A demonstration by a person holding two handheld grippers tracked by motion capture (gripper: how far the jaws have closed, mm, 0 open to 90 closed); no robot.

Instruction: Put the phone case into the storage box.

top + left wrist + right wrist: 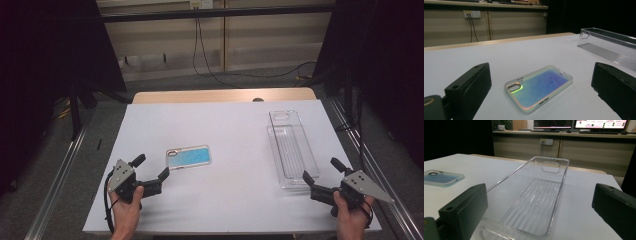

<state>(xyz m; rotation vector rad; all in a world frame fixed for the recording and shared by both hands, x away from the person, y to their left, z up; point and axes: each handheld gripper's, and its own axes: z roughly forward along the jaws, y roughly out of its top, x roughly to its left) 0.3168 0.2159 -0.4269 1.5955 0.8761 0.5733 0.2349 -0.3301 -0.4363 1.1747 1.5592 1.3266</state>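
Left gripper [151,167] is sitting wide open and empty, so I'm lining it up on the phone case [188,157] at its 1 o'clock; right gripper [320,169], open too, is facing the clear tray [300,167].

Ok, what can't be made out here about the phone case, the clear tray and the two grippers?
- Phone case: its left end is cut off by the right gripper view's edge.
- Clear tray: its near end runs off the left gripper view's right edge, behind a jaw.
- Left gripper and right gripper: palm-side handles hidden under the hands in the high view.
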